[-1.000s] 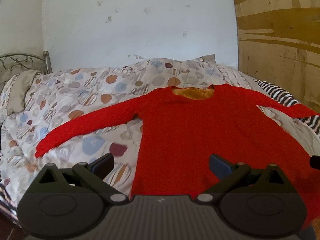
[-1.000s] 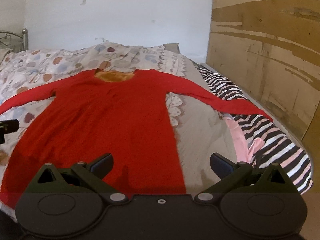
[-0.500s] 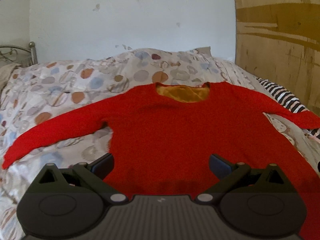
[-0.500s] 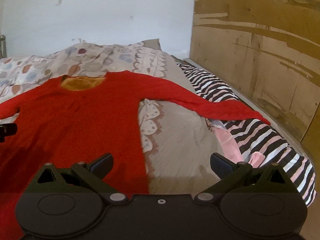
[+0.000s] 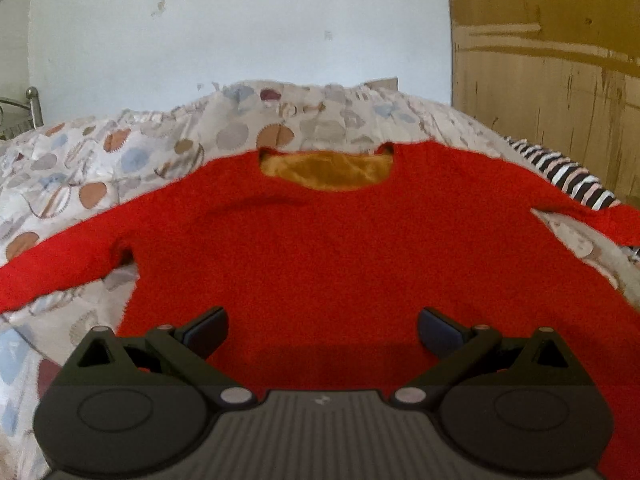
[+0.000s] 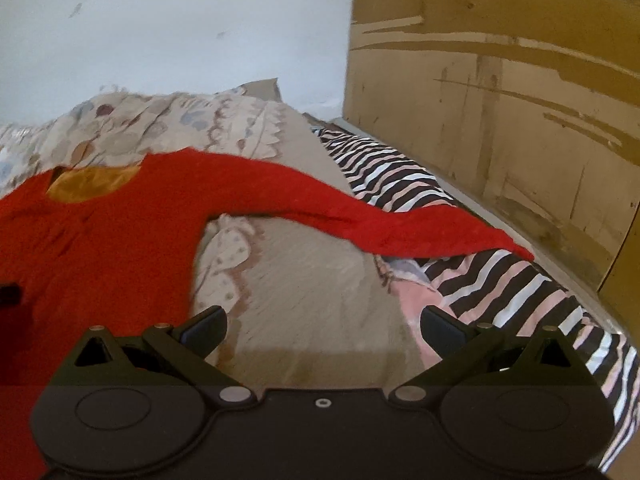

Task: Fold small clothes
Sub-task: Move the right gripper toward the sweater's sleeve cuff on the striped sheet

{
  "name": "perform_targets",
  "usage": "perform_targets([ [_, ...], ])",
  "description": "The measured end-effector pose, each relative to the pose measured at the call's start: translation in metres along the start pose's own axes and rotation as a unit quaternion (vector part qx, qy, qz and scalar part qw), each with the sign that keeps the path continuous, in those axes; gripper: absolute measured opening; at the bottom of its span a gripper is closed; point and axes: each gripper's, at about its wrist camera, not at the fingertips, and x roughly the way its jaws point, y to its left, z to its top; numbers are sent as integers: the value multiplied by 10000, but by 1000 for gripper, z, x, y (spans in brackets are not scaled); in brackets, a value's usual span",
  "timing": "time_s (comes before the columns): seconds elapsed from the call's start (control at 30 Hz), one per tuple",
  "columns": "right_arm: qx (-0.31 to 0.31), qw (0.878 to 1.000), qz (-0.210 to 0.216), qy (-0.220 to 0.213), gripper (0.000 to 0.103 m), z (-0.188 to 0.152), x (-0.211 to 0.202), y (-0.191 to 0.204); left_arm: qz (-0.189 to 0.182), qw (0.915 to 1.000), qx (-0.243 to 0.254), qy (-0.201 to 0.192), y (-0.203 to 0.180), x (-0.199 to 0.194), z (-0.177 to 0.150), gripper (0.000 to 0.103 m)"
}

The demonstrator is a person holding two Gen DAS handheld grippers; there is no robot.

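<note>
A red long-sleeved sweater [image 5: 328, 240] with a mustard lining at the neck lies flat and spread out on the bed, front up. My left gripper [image 5: 323, 330] is open and empty, above the sweater's lower body. My right gripper [image 6: 323, 328] is open and empty, above the beige quilt just right of the sweater's body [image 6: 100, 240]. The right sleeve [image 6: 360, 216] stretches out to the right onto the striped blanket. The tip of the left gripper shows at the left edge of the right wrist view [image 6: 10, 294].
A patterned beige quilt [image 5: 120, 152] covers the bed. A black, white and pink striped blanket [image 6: 500, 280] lies along the right side. A wooden board wall [image 6: 500, 80] stands to the right, a white wall behind. A metal bedpost [image 5: 34, 106] is at the far left.
Both grippers have moved forward and to the right over the bed. The left one has come over the sweater's body. The right one has gone off the sweater onto the quilt, toward the right sleeve.
</note>
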Motion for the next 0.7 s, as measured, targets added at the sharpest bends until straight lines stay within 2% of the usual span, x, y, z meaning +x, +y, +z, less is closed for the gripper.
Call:
perform_targets([
  [0.13, 300, 9994, 148, -79, 103, 7, 19, -23, -24, 9999, -53, 94, -1, 10, -6, 103],
  [0.23, 261, 9994, 123, -201, 103, 11, 29, -37, -55, 9999, -95, 72, 1, 12, -9, 103],
  [0.37, 319, 9993, -177, 16, 103, 14, 50, -57, -67, 9999, -64, 39, 1, 14, -13, 103],
  [0.53, 557, 9982, -189, 108, 103, 10, 63, -77, -53, 10000, -22, 1, -2, 16, -16, 103],
  [0.7, 871, 9961, -118, -86, 103, 11, 67, -94, -78, 9999, -65, -60, 0, 17, -19, 103],
])
